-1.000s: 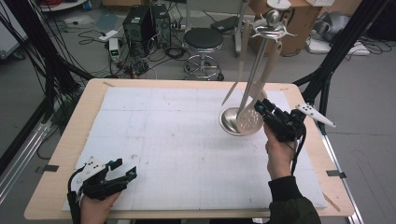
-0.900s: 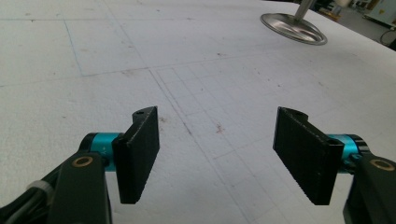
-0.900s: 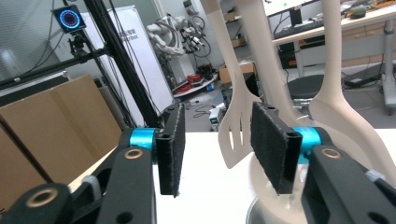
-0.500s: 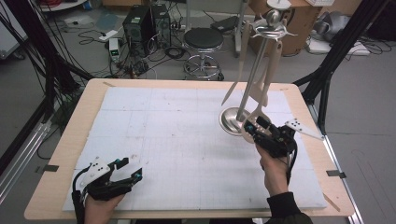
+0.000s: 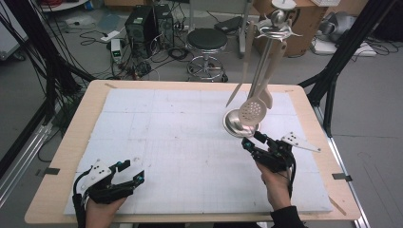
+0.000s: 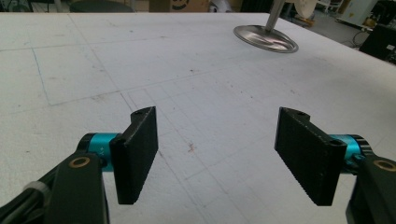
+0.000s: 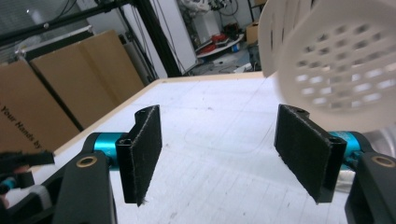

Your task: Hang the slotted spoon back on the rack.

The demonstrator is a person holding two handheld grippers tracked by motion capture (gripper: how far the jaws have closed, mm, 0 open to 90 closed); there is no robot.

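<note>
Right gripper (image 5: 252, 141) now nearer table's (image 5: 304, 97) front edge.

Grey floor (image 5: 370, 156), black stool (image 5: 207, 40), cardboard boxes (image 7: 60, 84), tangled cables (image 5: 142, 61).

In the right gripper view, the perforated white skimmer (image 7: 343, 65) is blurred and cut off by the top and right edges, so its handle cannot be made out. In the left gripper view, the rack's round metal base (image 6: 265, 38) is seen, but its post is cut off by the top edge.
</note>
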